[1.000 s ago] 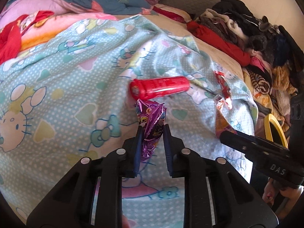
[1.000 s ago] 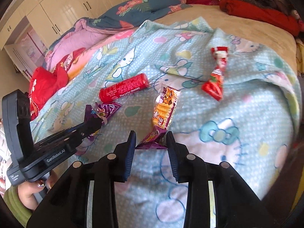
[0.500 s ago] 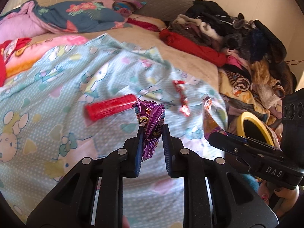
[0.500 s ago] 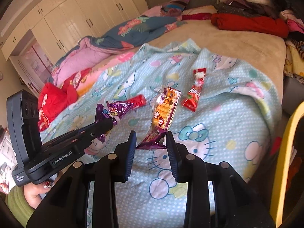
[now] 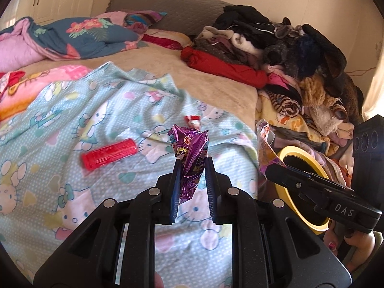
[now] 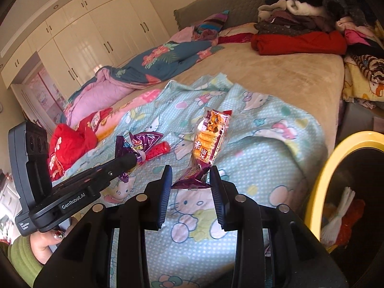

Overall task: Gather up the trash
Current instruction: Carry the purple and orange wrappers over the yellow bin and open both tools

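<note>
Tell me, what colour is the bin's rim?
Yellow; the bin's rim shows best in the right wrist view.

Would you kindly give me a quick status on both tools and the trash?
Left tool shut on purple wrapper. Right tool shut on orange snack bag. Red tube on blanket. Yellow bin near, path clear.

wrappers in my jaws: 2, purple wrapper (image 5: pixel 190 158), orange snack packet (image 6: pixel 208 141)
red tube (image 5: pixel 109 153) on bed: 1
red-white wrapper (image 5: pixel 193 121): 1
yellow-rimmed bin (image 6: pixel 321 184): 1
</note>
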`<state>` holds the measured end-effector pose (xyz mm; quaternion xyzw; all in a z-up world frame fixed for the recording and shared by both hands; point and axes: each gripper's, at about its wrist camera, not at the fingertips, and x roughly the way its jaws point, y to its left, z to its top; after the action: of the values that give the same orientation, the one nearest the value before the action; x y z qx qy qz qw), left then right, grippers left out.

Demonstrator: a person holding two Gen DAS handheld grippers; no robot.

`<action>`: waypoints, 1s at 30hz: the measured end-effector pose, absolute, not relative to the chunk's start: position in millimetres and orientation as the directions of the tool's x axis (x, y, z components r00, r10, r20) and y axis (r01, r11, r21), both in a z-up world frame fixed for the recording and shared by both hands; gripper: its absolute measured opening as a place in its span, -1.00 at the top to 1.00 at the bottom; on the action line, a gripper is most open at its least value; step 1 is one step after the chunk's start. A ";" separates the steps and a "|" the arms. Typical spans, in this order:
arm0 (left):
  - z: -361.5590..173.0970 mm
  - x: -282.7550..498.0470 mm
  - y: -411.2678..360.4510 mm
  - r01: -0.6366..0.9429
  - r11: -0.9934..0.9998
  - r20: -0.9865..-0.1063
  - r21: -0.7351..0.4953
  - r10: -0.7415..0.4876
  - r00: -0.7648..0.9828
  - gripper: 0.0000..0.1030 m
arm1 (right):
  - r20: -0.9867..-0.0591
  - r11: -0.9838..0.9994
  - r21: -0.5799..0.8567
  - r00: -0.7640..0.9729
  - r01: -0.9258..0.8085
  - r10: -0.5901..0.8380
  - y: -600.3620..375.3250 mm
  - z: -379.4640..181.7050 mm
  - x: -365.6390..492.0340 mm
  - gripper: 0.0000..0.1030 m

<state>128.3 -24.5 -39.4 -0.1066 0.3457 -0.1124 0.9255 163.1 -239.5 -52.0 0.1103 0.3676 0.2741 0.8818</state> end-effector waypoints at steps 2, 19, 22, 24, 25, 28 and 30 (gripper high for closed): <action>-36.2 127.0 -31.8 0.149 0.951 -0.611 -0.271 -0.289 0.737 0.74 | -0.582 0.829 0.397 0.591 -0.394 0.559 -248.2 -49.5 161.4 0.40; -22.0 118.5 -80.6 0.240 0.938 -0.589 -0.251 -0.345 0.731 0.74 | -0.552 0.853 0.403 0.656 -0.331 0.515 -300.0 -36.9 153.4 0.40; -20.5 116.8 -87.8 0.254 0.934 -0.587 -0.251 -0.356 0.727 0.74 | -0.548 0.858 0.403 0.667 -0.317 0.504 -309.6 -35.1 152.0 0.40; -19.5 115.9 -91.8 0.261 0.932 -0.585 -0.251 -0.361 0.726 0.74 | -0.546 0.860 0.408 0.673 -0.307 0.499 -317.0 -34.0 151.4 0.40; -19.0 115.5 -94.0 0.266 0.931 -0.584 -0.251 -0.365 0.725 0.74 | -0.544 0.861 0.409 0.676 -0.304 0.497 -320.3 -33.7 150.5 0.40; -17.3 114.4 -99.8 0.277 0.928 -0.583 -0.250 -0.373 0.722 0.74 | -0.539 0.864 0.413 0.687 -0.289 0.487 -331.2 -31.7 149.0 0.40; -16.5 113.7 -103.6 0.285 0.926 -0.582 -0.249 -0.378 0.720 0.74 | -0.537 0.868 0.411 0.696 -0.278 0.477 -337.8 -31.1 148.3 0.40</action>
<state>113.7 -103.6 -16.5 -0.0708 0.3285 -0.1790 0.9247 148.3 -337.8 -31.1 0.1509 0.3301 0.2079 0.9083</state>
